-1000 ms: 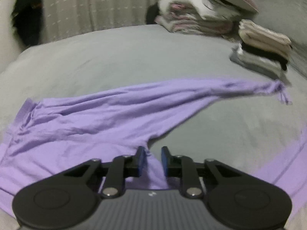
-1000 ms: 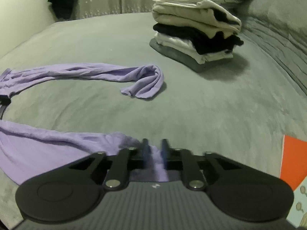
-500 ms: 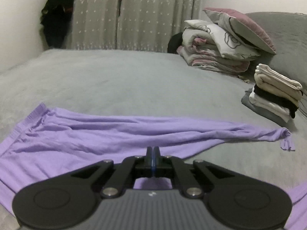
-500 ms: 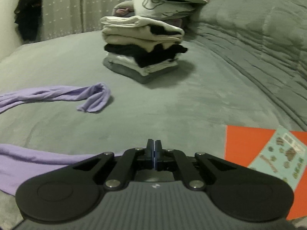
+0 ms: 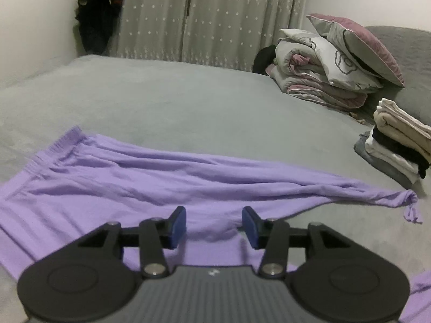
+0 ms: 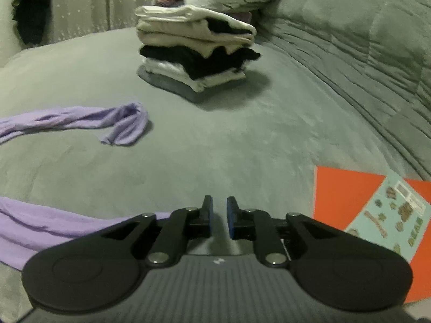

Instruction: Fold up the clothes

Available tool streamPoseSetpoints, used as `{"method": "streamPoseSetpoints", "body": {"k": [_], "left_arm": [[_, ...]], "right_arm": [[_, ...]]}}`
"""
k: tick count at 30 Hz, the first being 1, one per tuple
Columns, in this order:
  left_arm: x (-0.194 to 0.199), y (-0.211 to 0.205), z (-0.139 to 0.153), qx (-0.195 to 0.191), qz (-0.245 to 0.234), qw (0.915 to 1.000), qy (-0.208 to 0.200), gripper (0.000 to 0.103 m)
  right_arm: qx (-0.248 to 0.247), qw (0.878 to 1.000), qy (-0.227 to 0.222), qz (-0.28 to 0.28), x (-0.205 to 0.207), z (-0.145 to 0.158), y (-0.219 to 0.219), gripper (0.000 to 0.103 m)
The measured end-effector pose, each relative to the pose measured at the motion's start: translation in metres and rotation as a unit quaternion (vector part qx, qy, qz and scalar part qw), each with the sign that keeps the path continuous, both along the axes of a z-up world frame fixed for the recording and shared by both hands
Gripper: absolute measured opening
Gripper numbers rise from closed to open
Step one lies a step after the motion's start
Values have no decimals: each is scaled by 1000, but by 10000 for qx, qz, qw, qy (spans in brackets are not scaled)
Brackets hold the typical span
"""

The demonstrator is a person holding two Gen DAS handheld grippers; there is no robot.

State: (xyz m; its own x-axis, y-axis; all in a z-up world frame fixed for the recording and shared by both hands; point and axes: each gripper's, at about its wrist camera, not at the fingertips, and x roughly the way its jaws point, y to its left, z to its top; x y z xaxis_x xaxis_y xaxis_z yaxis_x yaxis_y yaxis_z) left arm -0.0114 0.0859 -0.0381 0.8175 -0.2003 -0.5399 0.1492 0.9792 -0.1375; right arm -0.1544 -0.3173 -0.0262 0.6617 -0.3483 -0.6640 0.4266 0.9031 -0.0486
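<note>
I have the purple trousers (image 5: 140,183) spread on the grey bed (image 5: 188,107), waistband toward the left of my left view, one leg running out to the right with its cuff (image 5: 409,202) near the stack of folded clothes (image 5: 396,145), and the other leg trailing along the near edge under my tools. As I read it, the step is laying the pair flat before bringing one leg over the other. To do that well I should take the near leg at two spread points, lift only enough to clear the bed, and set it down edge to edge on the far leg; the cloth is thin and creased, so I would smooth from the waistband outward first and straighten the far cuff, which is curled back on itself in the right view (image 6: 126,132). A pinch too close to the crotch would bunch the fabric. My left tongs (image 5: 214,224) are opening, pads well apart, hovering over the crotch of the trousers; cloth shows between them but neither pad presses on it. My right tongs (image 6: 219,215) are opening too, with only a narrow gap so far and nothing in it but bare bed; the near leg (image 6: 40,228) lies just to their left, untouched. An orange card (image 6: 350,202) with a pale printed sheet lies on the bed at right, apart from the work.
</note>
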Motion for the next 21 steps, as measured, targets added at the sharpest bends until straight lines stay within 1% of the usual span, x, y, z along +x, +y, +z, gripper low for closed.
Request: {"method": "streamPoseSetpoints", "body": {"k": [2,5,8,12,16,19,21], "left_arm": [[-3,10,2,7,94,9999,41,48],[-7,28,4,-24,271,9996,112,49],[-12,47,3,33,446,9989,144,51],[-21,72,3,83,635,9978,146,52],[-28,101,3,39,881,9960,129,52],[-33,123,1,4,1104,9938,143,52],[-34,135,-1,-2,1240,9921,180,52]], "right_arm": [[124,9999,-55,89,4,1,3,42],[208,9993,-72,313,14,2,14,42],[267,9978,-140,592,23,4,31,42],[534,9922,-313,1078,37,5,57,42],[627,9805,-395,1819,51,5,96,42],[580,9673,-404,2435,59,6,130,42],[546,9559,-403,2858,63,7,155,42]]}}
